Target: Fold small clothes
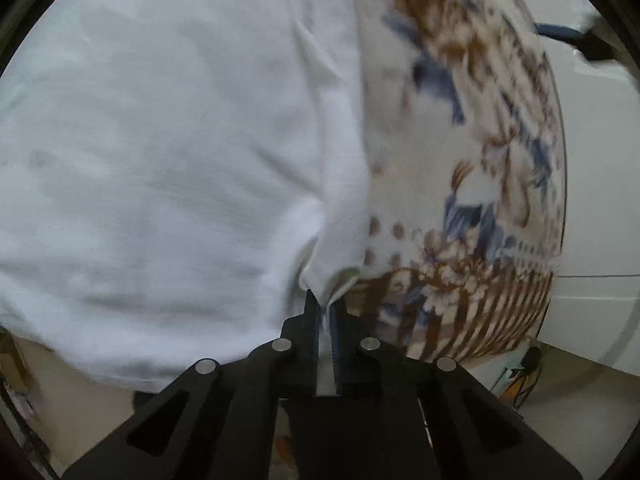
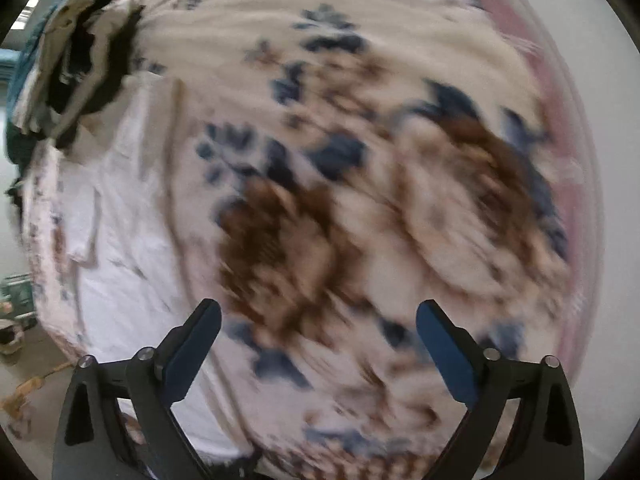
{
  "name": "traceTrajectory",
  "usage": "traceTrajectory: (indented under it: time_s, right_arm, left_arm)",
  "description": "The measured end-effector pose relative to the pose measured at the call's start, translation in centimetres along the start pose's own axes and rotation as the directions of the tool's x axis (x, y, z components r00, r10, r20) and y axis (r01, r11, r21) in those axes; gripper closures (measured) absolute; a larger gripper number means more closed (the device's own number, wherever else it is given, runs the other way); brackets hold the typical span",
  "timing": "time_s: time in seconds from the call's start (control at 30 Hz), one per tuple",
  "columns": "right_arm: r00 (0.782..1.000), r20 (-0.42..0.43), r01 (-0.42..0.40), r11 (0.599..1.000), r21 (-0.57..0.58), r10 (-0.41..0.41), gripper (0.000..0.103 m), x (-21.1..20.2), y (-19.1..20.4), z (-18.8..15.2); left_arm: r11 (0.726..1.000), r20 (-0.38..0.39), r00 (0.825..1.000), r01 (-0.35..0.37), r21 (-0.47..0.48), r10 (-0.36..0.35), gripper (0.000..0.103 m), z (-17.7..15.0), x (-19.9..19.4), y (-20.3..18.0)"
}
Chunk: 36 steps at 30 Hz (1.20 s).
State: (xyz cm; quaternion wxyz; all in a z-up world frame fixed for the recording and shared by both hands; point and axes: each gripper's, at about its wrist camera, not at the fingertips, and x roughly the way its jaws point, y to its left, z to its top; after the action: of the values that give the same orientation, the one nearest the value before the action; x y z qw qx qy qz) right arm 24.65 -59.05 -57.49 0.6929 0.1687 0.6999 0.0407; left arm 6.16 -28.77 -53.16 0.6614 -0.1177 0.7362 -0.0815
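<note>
The floral bedspread [image 2: 360, 160], printed in brown and blue on cream, covered the work surface and filled most of the right wrist view, blurred by motion; its fringed edge showed at lower right in the left wrist view. On it lay the white garment [image 1: 160, 160], spread fairly flat with soft creases, occupying the left two thirds of the left wrist view and appearing as a pale panel at the left of the right wrist view, where one short sleeve lay out to the side. No completed fold line was visible on it, so the task was judged to be at its first fold at most, with the rest of the folding still to come. A heap of other clothes [image 2: 76, 68], dark and light mixed, sat at the far corner of the bedspread, apparently unfolded and waiting their turn. The left gripper [image 1: 325, 310] was pinched tight on a corner or hem of the white garment, the cloth gathered to a point between its pads, which was read as the start of a carry-over fold. The right gripper [image 2: 318, 344] stood with its blue pads wide apart above the bare floral bedspread, nothing between them and the garment off to its left; it had yet to take a matching edge.
</note>
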Motion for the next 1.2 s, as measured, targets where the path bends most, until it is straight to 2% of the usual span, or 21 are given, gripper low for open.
traceTrajectory:
  time_s: [0.03, 0.1, 0.13, 0.17, 0.27, 0.37, 0.43, 0.5, 0.53, 0.57, 0.6, 0.67, 0.8, 1.0, 1.1, 1.2]
  right_arm:
    - [0.999, 0.001, -0.035, 0.999, -0.003, 0.035, 0.01, 0.5, 0.8, 1.2]
    - [0.995, 0.003, -0.101, 0.995, -0.007, 0.101, 0.025, 1.7, 2.5, 4.0]
    - [0.989, -0.005, -0.149, 0.989, -0.013, 0.149, 0.043, 2.6, 3.7, 5.7]
    - [0.983, -0.014, -0.181, 0.983, -0.019, 0.181, 0.048, 3.4, 4.6, 7.1]
    - [0.963, -0.047, -0.266, 0.964, -0.02, 0.264, 0.048, 6.2, 7.9, 11.7]
    - [0.944, -0.07, -0.321, 0.947, 0.014, 0.321, 0.046, 8.3, 9.9, 14.7]
    - [0.932, -0.103, -0.344, 0.937, 0.051, 0.348, 0.045, 10.1, 10.9, 16.5]
    - [0.928, -0.113, -0.348, 0.934, 0.079, 0.355, 0.047, 11.5, 11.9, 17.6]
    - [0.928, -0.117, -0.347, 0.935, 0.075, 0.354, 0.067, 11.7, 12.3, 17.9]
    - [0.933, -0.115, -0.337, 0.94, 0.054, 0.341, 0.092, 11.7, 13.4, 18.0]
    - [0.944, -0.111, -0.308, 0.951, 0.034, 0.31, 0.095, 11.5, 14.2, 18.1]
    - [0.96, -0.081, -0.269, 0.963, -0.021, 0.266, 0.098, 10.2, 16.5, 18.0]
    - [0.972, -0.043, -0.236, 0.967, -0.097, 0.232, 0.099, 7.1, 21.3, 17.8]
    - [0.983, -0.013, -0.181, 0.956, -0.23, 0.183, 0.099, 3.6, 32.6, 16.8]
    - [0.989, -0.007, -0.141, 0.945, -0.296, 0.146, 0.099, 3.9, 39.7, 15.9]
    - [0.997, -0.003, -0.079, 0.936, -0.344, 0.084, 0.099, 5.5, 45.3, 15.0]
  left_arm:
    - [1.0, 0.018, 1.0, -0.003, -0.004, 0.003, 0.1, -0.1, -0.9, 0.5]
    - [1.0, 0.042, 0.999, 0.001, -0.03, 0.0, 0.1, -0.2, -2.7, 2.1]
    - [0.999, 0.056, 0.998, 0.001, -0.044, 0.001, 0.1, -0.4, -3.4, 2.8]
    - [0.999, 0.076, 0.997, -0.007, -0.049, 0.01, 0.1, -0.5, -4.3, 3.5]
    - [0.996, 0.105, 0.994, -0.003, -0.089, 0.012, 0.1, -0.7, -5.7, 5.7]
    - [0.992, 0.127, 0.992, 0.002, -0.125, 0.014, 0.1, -1.1, -6.8, 7.3]
    - [0.989, 0.133, 0.991, 0.011, -0.148, 0.009, 0.1, -1.2, -7.2, 7.9]
    - [0.986, 0.136, 0.991, 0.025, -0.168, -0.002, 0.1, -1.5, -7.7, 8.7]
    - [0.984, 0.139, 0.99, 0.031, -0.176, -0.007, 0.1, -1.6, -8.1, 9.1]
    - [0.981, 0.15, 0.989, 0.043, -0.187, -0.014, 0.1, -1.7, -8.7, 9.6]
    - [0.979, 0.157, 0.987, 0.05, -0.196, -0.019, 0.1, -1.9, -9.4, 10.2]
    - [0.975, 0.172, 0.985, 0.066, -0.213, -0.03, 0.1, -2.4, -10.7, 11.6]
    - [0.966, 0.207, 0.978, 0.079, -0.247, -0.027, 0.1, -3.3, -12.9, 14.8]
    - [0.925, 0.277, 0.96, 0.146, -0.35, -0.046, 0.1, -4.3, -15.5, 21.8]
    - [0.9, 0.305, 0.951, 0.166, -0.404, -0.039, 0.1, -4.6, -16.1, 25.8]
    - [0.878, 0.305, 0.952, 0.17, -0.447, -0.03, 0.1, -4.5, -15.4, 29.9]
